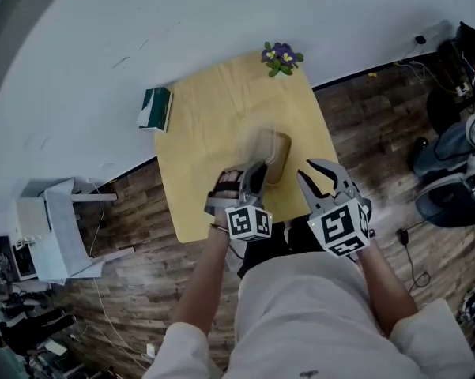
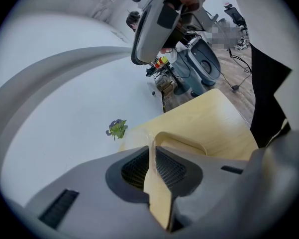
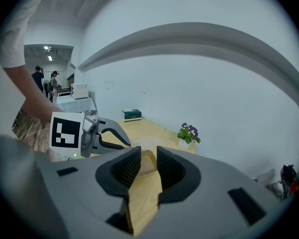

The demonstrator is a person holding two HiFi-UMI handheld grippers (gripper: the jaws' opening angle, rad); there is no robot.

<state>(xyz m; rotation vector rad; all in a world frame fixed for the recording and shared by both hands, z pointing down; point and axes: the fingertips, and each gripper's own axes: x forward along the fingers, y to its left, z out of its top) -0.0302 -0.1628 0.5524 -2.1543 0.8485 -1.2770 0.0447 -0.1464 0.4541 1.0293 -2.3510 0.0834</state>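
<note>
Left tongs [image 2: 152, 152]: pretty much closed, only a sliver of gap left, with a thin pale strip [image 2: 150, 146] pinched in it. It's blurry, so can't say what it is tbh.
Right tongs [image 3: 147, 153]: jaws clearly apart with nothing between them, hanging over the near right corner of the worktop.
Tan container [image 1: 277, 160]: cup-ish thing around the middle of the worktop, just beyond the left tongs' tips and a bit left of the right ones. It's smeared, so no idea what's inside.
Flower pot [image 1: 281, 58]: small white pot holding purple flowers and green leaves, at the far edge of the worktop, well apart from both tongs.
Green box [image 1: 154, 107]: sits at the far left corner of the worktop, can't see into it.
Worktop [image 1: 213, 133]: squarish, light wood.
Floor [image 1: 363, 125]: dark wood planks all around.
Wall [image 1: 103, 38]: plain white, right behind the far edge.
Room: white unit [image 1: 59, 227] off to the left, dark gear and cables [image 1: 450, 156] piled on the right.
</note>
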